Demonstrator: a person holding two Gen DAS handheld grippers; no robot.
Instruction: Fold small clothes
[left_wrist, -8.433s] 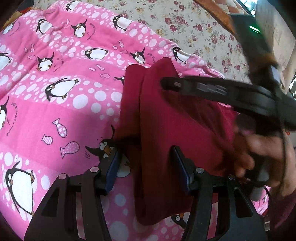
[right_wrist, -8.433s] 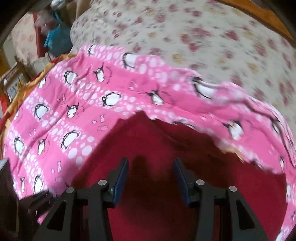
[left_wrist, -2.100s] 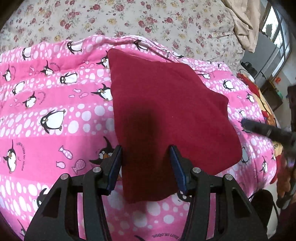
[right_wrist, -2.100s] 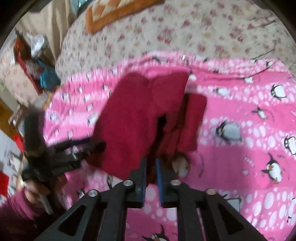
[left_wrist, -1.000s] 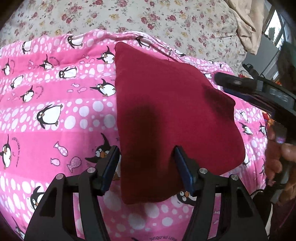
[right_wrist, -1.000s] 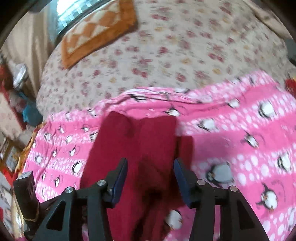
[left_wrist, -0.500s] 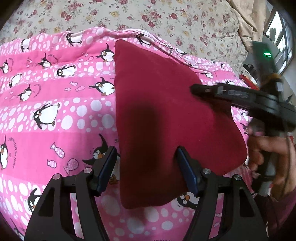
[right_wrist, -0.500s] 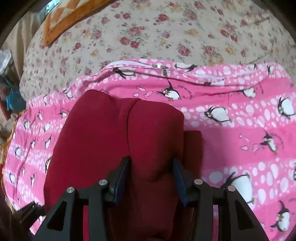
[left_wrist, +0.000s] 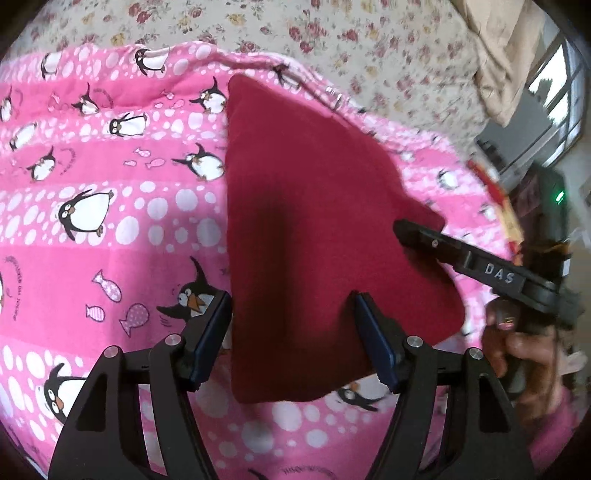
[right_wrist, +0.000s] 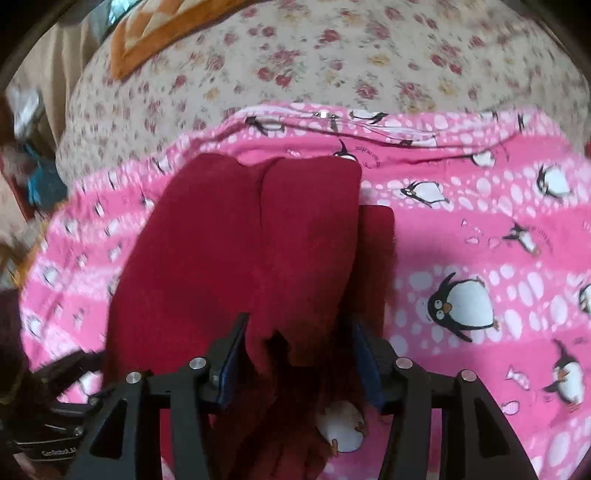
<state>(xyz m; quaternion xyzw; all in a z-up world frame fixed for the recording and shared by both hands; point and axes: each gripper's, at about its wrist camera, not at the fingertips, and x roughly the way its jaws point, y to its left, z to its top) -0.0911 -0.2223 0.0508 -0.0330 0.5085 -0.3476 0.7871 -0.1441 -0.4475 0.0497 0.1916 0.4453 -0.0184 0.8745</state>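
Observation:
A dark red garment (left_wrist: 314, 229) lies folded on a pink penguin blanket (left_wrist: 110, 229). My left gripper (left_wrist: 291, 332) is open, its jaws straddling the garment's near edge. The right gripper shows in the left wrist view (left_wrist: 402, 227) coming in from the right, its tip over the garment's right corner. In the right wrist view the right gripper (right_wrist: 299, 354) is open above the garment (right_wrist: 229, 251), which shows two folded layers and a narrow strip sticking out on the right.
The blanket lies on a floral bedspread (left_wrist: 369, 48). An orange patterned cushion (right_wrist: 155, 33) sits at the far end. Clutter and a window (left_wrist: 554, 88) lie beyond the bed's right edge. A hand (left_wrist: 524, 350) holds the right gripper's handle.
The right gripper let go of the garment about two seconds ago and opened, then moved in low over the garment's edge. My left gripper stayed open at the near edge.

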